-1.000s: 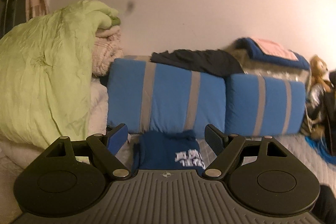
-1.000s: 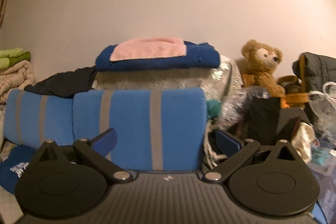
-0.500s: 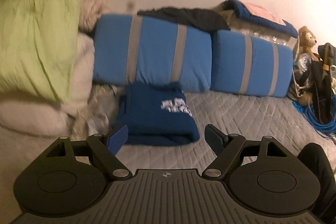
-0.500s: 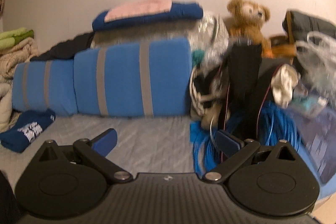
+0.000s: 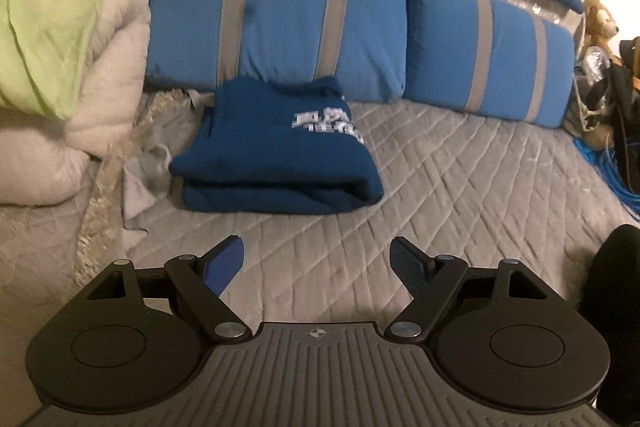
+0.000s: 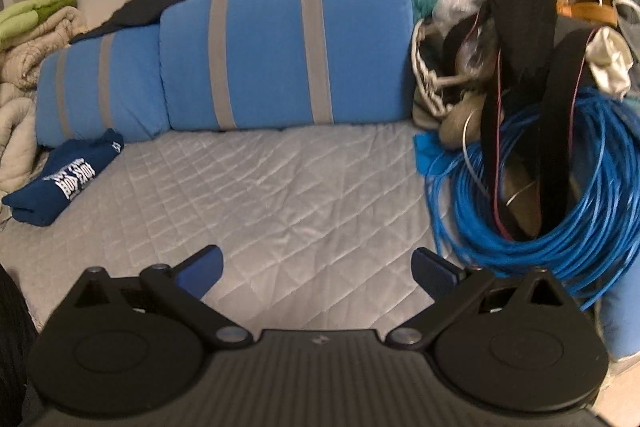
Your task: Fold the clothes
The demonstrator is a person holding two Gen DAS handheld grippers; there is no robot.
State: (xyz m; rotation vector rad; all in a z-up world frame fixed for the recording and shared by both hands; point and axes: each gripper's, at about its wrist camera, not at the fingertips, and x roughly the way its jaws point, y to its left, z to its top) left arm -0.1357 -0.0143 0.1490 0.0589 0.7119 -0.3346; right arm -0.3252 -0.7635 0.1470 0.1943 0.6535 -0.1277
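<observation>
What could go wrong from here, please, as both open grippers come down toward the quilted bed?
The right gripper sits close to the coiled blue cable; a finger could snag a loop. The left gripper points at the folded navy sweatshirt; nudging it could undo the fold. A loose grey cloth lies beside the sweatshirt and might get pinched along with it.

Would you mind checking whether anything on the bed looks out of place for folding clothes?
Yes: a loose coil of bright blue cable spills onto the grey quilted cover at its right edge, tangled with black straps.
</observation>
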